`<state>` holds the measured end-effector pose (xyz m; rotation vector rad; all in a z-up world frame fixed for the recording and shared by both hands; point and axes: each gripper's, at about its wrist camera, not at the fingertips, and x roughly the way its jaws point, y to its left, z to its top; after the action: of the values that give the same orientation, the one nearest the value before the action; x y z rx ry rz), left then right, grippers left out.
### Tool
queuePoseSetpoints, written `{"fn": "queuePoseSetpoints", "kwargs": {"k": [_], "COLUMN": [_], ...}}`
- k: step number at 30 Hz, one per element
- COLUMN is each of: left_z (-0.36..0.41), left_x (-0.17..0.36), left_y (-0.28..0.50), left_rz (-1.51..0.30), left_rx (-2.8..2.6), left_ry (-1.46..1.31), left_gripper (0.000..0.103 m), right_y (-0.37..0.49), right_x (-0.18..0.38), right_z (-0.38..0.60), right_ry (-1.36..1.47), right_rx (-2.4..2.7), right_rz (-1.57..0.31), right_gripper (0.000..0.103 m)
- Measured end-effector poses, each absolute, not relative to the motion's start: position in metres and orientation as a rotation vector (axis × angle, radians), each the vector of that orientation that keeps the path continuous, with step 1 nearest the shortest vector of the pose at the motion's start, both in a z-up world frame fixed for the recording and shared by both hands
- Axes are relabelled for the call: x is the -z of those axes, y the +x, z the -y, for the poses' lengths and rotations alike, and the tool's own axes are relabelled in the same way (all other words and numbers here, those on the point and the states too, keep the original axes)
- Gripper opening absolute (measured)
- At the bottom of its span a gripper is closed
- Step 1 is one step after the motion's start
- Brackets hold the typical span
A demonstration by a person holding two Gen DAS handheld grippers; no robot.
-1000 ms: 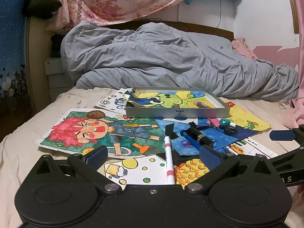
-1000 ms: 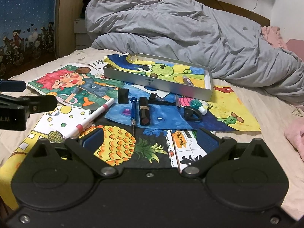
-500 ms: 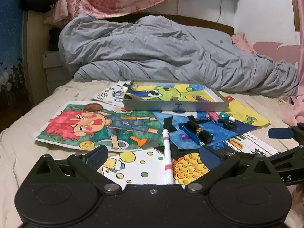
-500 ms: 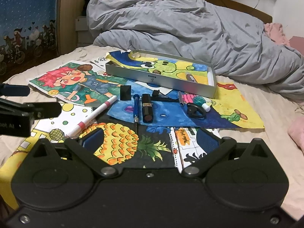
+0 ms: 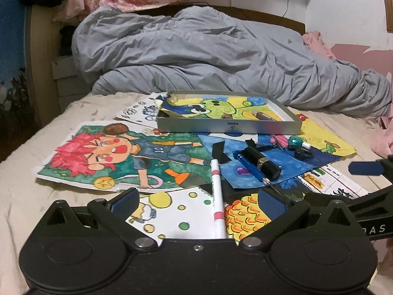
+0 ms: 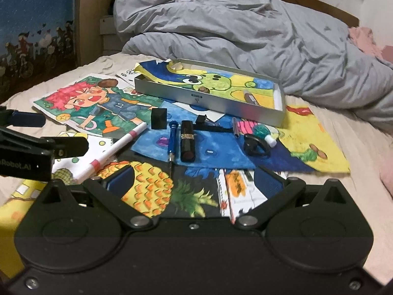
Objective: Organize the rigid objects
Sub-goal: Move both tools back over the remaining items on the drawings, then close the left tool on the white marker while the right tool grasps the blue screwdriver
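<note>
1. The left tongs (image 5: pixel 197 200) stand apart and hold nothing. The white marker with pink bands (image 5: pixel 217 199) lies on the drawings right between them, its long axis running almost straight away from the camera, the near end under the tongs.
2. The right tongs (image 6: pixel 194 180) are also apart and empty. In their view the marker (image 6: pixel 115 147) lies off to the left on a slant, so I judge the left hand the nearer one for it.
3. The black lipstick (image 6: pixel 188 143) and the blue screwdriver (image 6: pixel 172 140) lie side by side ahead of the right tongs, both lengthwise away from them.
4. The metal tray (image 5: pixel 228 129) sits further back on the bed, holding a drawing and a small tube.
5. Readable writing: "Pine apple" on a sheet (image 5: pixel 314 180), the number 10 on the drawn shirt, and "Robot.AI" on the left tool's side in the right view. The tray's small label is too small to read.
</note>
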<state>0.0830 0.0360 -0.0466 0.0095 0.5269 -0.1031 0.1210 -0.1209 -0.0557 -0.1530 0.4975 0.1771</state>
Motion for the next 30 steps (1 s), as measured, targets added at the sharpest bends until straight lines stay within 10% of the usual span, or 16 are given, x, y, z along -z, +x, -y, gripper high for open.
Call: {"fn": "queuePoseSetpoints", "kwargs": {"k": [12,21,30], "left_z": [-0.038,-0.043,-0.047], "left_x": [0.065,0.073,0.082], "left_y": [0.13,0.147,0.167], "left_rz": [-0.627,-0.661,-0.737], "left_rx": [0.165,0.255,0.317], "left_ry": [-0.044,-0.05,-0.076], "left_gripper": [0.102,0.073,0.04], "right_y": [0.189,0.208,0.218], "right_x": [0.062,0.062,0.071], "right_z": [0.125,0.129,0.133], "right_ry": [-0.216,-0.126,-0.024], "right_rx": [-0.326,-0.516,-0.557], "right_rz": [-0.547,-0.646,-0.71], "right_gripper": [0.102,0.102,0.059]}}
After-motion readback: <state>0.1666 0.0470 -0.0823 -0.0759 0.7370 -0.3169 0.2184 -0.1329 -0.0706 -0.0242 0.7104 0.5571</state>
